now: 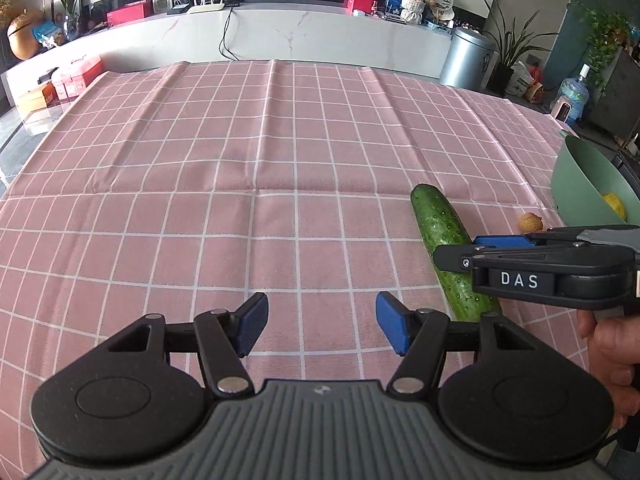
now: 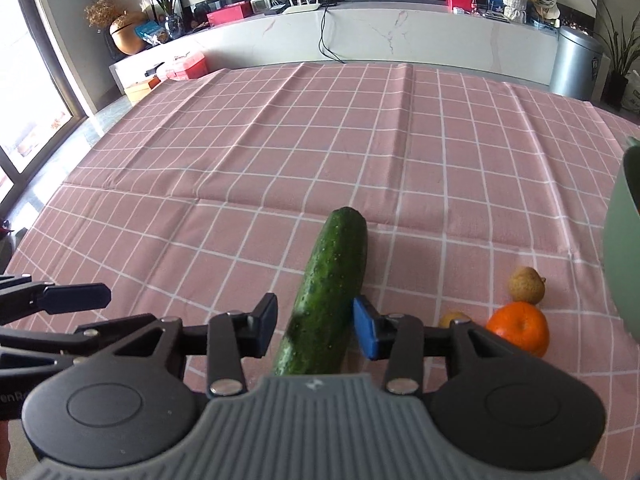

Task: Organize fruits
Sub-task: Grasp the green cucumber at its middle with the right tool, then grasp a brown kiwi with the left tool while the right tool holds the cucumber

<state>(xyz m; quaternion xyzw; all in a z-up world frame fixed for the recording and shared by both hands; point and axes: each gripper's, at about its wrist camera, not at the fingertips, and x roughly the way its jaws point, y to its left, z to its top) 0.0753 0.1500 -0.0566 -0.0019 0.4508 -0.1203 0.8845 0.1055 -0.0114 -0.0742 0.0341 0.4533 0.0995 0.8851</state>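
A long green cucumber (image 2: 336,264) lies on the pink checked tablecloth (image 2: 280,140), its near end between the jaws of my right gripper (image 2: 316,328). The right pad sits against its side, the left pad stands clear of it, so the gripper is open. In the left wrist view the right gripper (image 1: 468,252) reaches in from the right over the cucumber (image 1: 438,220). My left gripper (image 1: 322,326) is open over bare cloth, left of the cucumber, with nothing between its fingers. An orange (image 2: 518,328) and a small brownish fruit (image 2: 527,285) lie to the right.
A green bowl (image 1: 580,184) stands at the table's right edge with a yellow fruit (image 1: 614,204) inside. A small lychee-like fruit (image 1: 531,222) lies between bowl and cucumber. A hand (image 1: 612,352) holds the right gripper. A white marble counter (image 1: 280,32) runs behind the table.
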